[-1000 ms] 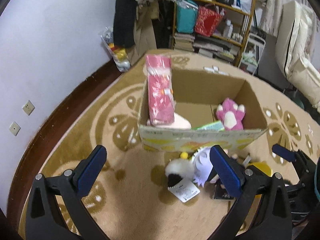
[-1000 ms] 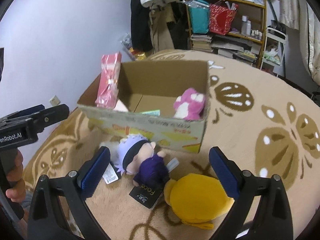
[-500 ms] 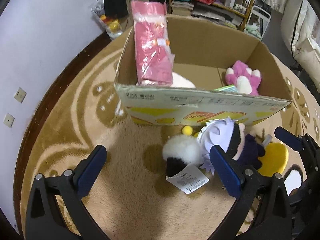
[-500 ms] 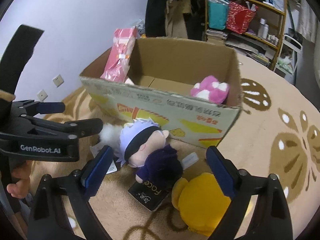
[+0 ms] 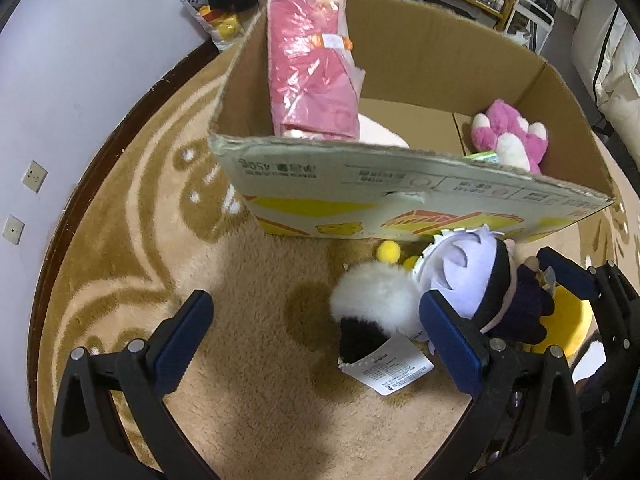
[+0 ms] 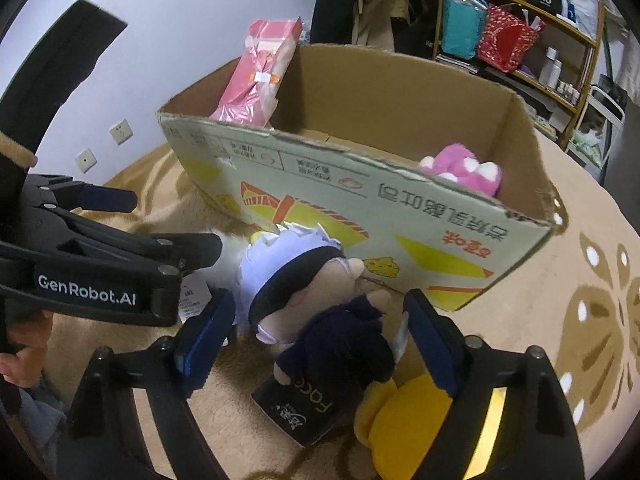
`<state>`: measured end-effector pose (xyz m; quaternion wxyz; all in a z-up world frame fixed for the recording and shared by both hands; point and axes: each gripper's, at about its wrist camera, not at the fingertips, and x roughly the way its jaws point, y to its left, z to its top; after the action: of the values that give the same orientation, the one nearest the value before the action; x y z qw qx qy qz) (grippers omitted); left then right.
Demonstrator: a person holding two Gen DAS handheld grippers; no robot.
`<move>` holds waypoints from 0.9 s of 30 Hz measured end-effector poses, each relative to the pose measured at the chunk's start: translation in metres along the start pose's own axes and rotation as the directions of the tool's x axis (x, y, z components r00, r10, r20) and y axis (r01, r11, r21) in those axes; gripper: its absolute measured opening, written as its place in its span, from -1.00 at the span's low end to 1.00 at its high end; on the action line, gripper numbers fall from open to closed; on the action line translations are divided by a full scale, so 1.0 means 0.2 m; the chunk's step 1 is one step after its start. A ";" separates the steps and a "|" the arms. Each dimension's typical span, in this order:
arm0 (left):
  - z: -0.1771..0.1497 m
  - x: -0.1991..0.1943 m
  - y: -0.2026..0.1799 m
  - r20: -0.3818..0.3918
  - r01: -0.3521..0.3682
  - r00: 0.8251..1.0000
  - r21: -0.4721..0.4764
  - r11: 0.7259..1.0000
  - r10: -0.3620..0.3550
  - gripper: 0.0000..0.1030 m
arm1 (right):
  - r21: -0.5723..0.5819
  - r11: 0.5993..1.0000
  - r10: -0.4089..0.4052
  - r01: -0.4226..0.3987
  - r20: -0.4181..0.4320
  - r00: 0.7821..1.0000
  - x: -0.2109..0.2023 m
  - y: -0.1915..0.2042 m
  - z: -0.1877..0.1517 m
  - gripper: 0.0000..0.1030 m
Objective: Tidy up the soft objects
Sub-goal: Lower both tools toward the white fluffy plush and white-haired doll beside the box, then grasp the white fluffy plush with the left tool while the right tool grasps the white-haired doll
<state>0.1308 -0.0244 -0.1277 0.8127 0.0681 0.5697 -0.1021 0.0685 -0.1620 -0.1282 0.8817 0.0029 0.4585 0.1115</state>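
With the box (image 5: 400, 196) as our landmark, we start at its left end, where a pink pack (image 5: 312, 60) stands upright inside. In front of the box, our left gripper (image 5: 320, 336) hangs over bare rug (image 5: 248, 264), jaws wide apart and holding nothing. Just beside its right finger lies a white fluffy toy (image 5: 372, 300) with a paper tag (image 5: 386, 368), close to the box's front wall. Next comes the doll (image 6: 320, 300), pale-haired and dark-clothed, lying against that wall; our right gripper (image 6: 316, 344) straddles its body, jaws apart and not yet touching, as far as we can tell. We should close on the dark torso, not the loose tag or the black card (image 6: 300, 408) under it, squeeze gently, then lift clear of the front rim before dropping it in. A yellow plush (image 6: 404, 420) lies on the near side of the doll, away from the box, and a pink paw toy (image 5: 508, 136) sits in the right end. The rug is deep pile, brown-patterned; behind the box stand crowded shelves (image 6: 532, 28), and a pale wall (image 5: 80, 40) with sockets rises to the left.
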 end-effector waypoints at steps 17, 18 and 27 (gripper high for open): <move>0.04 0.18 0.03 -0.068 -0.012 0.998 -0.009 1.000 0.011 0.98 | -0.041 0.999 0.035 -0.036 -0.031 0.999 0.09 0.04 -0.01 0.65; 0.04 0.19 0.03 -0.072 -0.010 0.997 -0.010 1.000 0.010 0.98 | -0.043 0.998 0.047 -0.048 -0.039 0.998 0.10 0.05 -0.02 0.61; 0.05 0.26 0.11 -0.087 0.023 0.996 -0.091 0.996 -0.031 0.98 | -0.087 0.995 0.042 -0.049 -0.080 0.996 0.15 0.13 -0.07 0.24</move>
<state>0.1622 -0.0092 -0.1740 0.7876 0.0279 0.6098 -0.0843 0.0693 -0.1324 -0.1570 0.8595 -0.0303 0.4871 0.1518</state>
